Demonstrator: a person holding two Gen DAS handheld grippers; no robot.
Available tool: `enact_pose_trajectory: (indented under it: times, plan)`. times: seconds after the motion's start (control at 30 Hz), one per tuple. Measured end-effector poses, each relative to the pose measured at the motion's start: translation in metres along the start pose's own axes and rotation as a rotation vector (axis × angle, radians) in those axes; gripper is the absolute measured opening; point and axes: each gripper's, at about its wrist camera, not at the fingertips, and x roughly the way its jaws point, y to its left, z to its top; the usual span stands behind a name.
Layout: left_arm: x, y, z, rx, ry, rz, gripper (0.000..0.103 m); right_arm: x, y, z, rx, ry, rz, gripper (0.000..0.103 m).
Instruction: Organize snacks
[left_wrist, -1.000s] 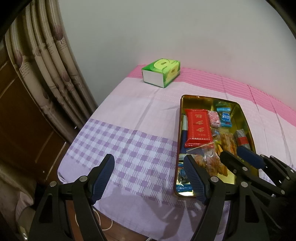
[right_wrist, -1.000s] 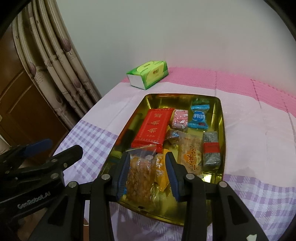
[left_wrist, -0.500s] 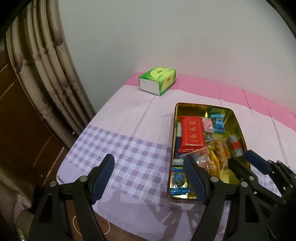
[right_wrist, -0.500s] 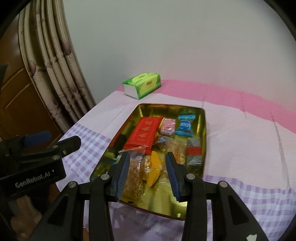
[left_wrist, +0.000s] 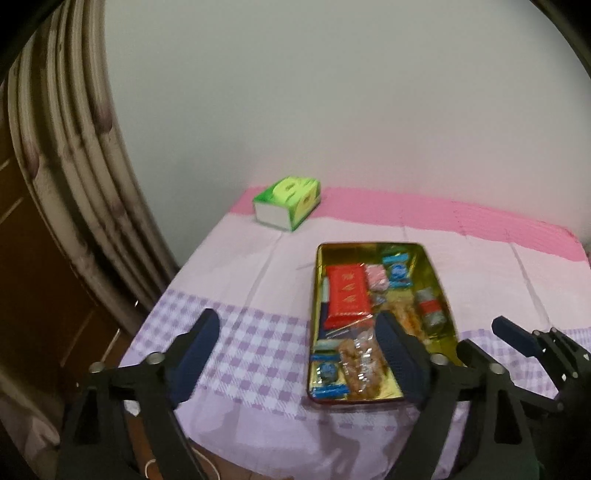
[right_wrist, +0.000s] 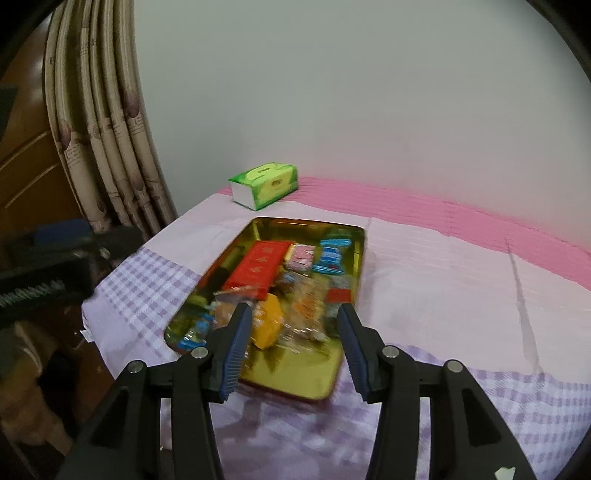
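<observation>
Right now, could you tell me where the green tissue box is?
The green tissue box sits at the table's far left corner on the pink cloth, by the curtain, beyond the gold tray.

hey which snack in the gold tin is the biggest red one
The flat red packet with gold print, lying along the left side of the gold tin. The other red is only a band on a small grey-wrapped snack.

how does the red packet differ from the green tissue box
The red packet lies flat and thin inside the gold tin, among other snacks; the green tissue box is thicker and stands alone on the cloth near the wall. Red with gold marks versus green with a white end. Both are rectangular.
</observation>
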Motion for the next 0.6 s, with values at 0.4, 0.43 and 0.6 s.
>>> enact_pose_trajectory:
  times: [0.4,0.43,0.6]
  plan:
    - [-0.012,-0.025,0.002,0.037,0.038,-0.056,0.103,-0.018,-0.125,-0.029,0.108,0.024,-0.192,0.062]
    - [-0.012,-0.027,0.002,0.041,0.038,-0.054,0.103,-0.016,-0.141,-0.03,0.122,0.039,-0.22,0.063]
    - [-0.018,-0.032,0.0,0.051,0.003,-0.002,0.103,0.008,-0.238,-0.049,0.207,0.156,-0.4,0.064]
